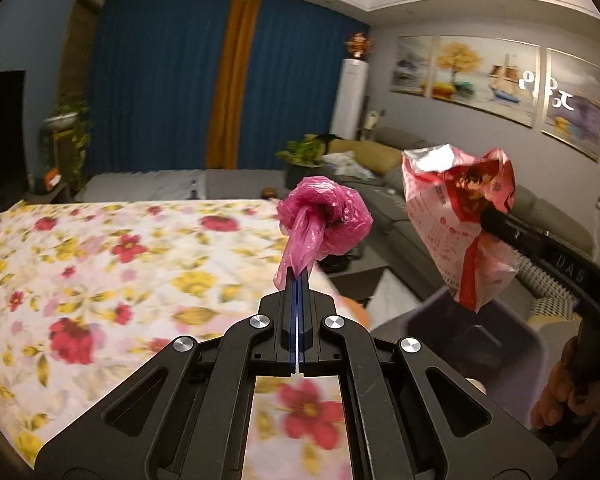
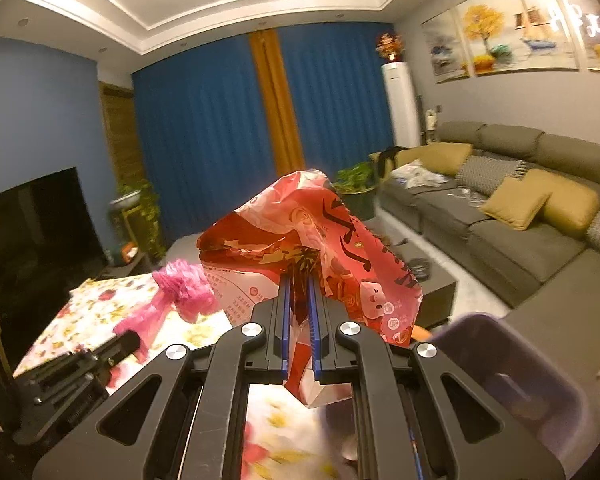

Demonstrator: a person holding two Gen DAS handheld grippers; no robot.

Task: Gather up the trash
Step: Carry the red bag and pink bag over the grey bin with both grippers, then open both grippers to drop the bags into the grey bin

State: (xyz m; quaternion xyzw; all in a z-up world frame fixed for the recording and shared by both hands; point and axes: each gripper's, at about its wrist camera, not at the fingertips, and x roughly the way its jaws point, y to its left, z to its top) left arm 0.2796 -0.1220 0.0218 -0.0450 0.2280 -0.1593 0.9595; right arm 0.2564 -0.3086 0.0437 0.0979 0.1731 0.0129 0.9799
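My left gripper (image 1: 298,276) is shut on the tail of a knotted pink plastic bag (image 1: 328,216), which hangs in the air above the flowered tablecloth (image 1: 100,272). My right gripper (image 2: 299,280) is shut on a crumpled red and white snack bag (image 2: 340,240). In the left wrist view that snack bag (image 1: 456,216) is held up at the right, over a grey-purple bin (image 1: 472,344). The right wrist view shows the pink bag (image 2: 184,288) and the left gripper (image 2: 134,338) at the lower left, with the bin (image 2: 512,380) at the lower right.
A grey sofa (image 2: 520,220) with yellow cushions runs along the right wall, with a low grey table (image 2: 428,280) in front of it. Blue curtains, a white floor-standing air conditioner (image 2: 400,108), potted plants and a dark TV (image 2: 32,232) stand beyond. A hand (image 1: 560,400) grips the right tool.
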